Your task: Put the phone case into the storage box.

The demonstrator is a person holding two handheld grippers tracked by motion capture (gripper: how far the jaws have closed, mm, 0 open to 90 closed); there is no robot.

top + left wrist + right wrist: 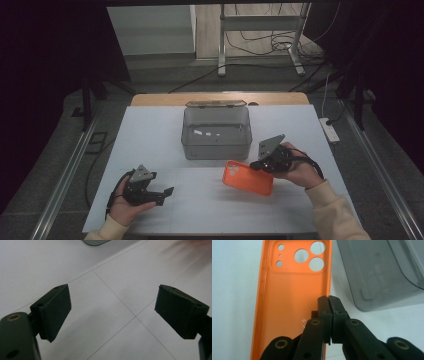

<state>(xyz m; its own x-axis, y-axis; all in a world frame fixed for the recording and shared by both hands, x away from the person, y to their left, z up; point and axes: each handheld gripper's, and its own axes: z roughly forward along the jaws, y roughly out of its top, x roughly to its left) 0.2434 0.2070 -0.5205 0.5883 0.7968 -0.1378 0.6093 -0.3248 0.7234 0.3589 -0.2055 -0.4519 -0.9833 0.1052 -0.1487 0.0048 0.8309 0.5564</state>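
High view: the right hand-held gripper [263, 163] grasps the orange phone case [248, 178] by its long right edge, and the case runs away from the jaws toward the left and slightly toward the person, close above or on the white tabletop [150, 140]; I cannot tell whether its far end touches. In the right gripper view the jaws stand pressed together on that thin side wall of the phone case [289, 302], with the open inside facing the camera and the camera cut-outs at the far end, so its long axis lies along the jaws' own line. The grey translucent bin [216, 131] stands just beyond the case, farther from the person, its open top facing up and its hinged lid folded back at the far rim; in the right gripper view the bin wall [374, 272] sits right beside the case's gripped edge. Judged from this, the coming move is a lift up and forward over the near wall, which is the one obstacle, since the case's length could catch on the rim unless tilted. The left hand-held gripper [162, 196] rests well apart at the near left, jaws spread wide and empty over bare tabletop [112, 290], so the right hand is far nearer
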